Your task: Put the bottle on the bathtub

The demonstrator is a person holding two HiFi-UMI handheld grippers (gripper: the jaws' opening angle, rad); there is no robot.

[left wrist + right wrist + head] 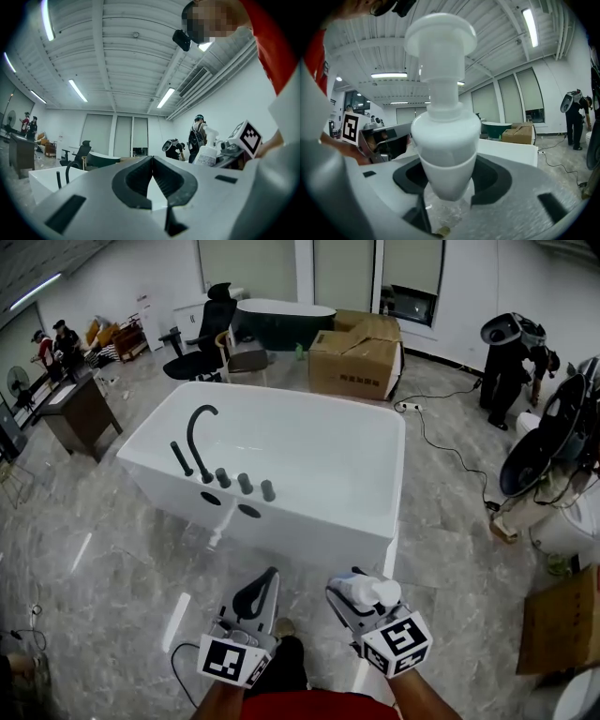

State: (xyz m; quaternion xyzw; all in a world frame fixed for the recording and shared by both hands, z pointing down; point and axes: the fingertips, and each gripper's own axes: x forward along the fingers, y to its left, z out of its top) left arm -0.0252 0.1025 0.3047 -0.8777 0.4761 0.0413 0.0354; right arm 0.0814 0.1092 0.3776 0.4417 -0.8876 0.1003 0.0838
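A white pump bottle (443,136) stands upright between the jaws of my right gripper (446,176), which is shut on its body. In the head view the bottle (371,592) pokes out of the right gripper (361,601) just short of the near rim of the white bathtub (309,526). My left gripper (269,585) hangs beside it at the left, jaws shut with nothing in them. In the left gripper view its pads (151,180) meet, and the bottle (206,152) shows at the right.
A black faucet (199,440) and several black knobs sit on the tub's left rim. Cardboard boxes (356,354), a dark second tub (281,322) and an office chair (208,334) stand behind. A cable (450,451) trails on the floor at the right. People stand far off.
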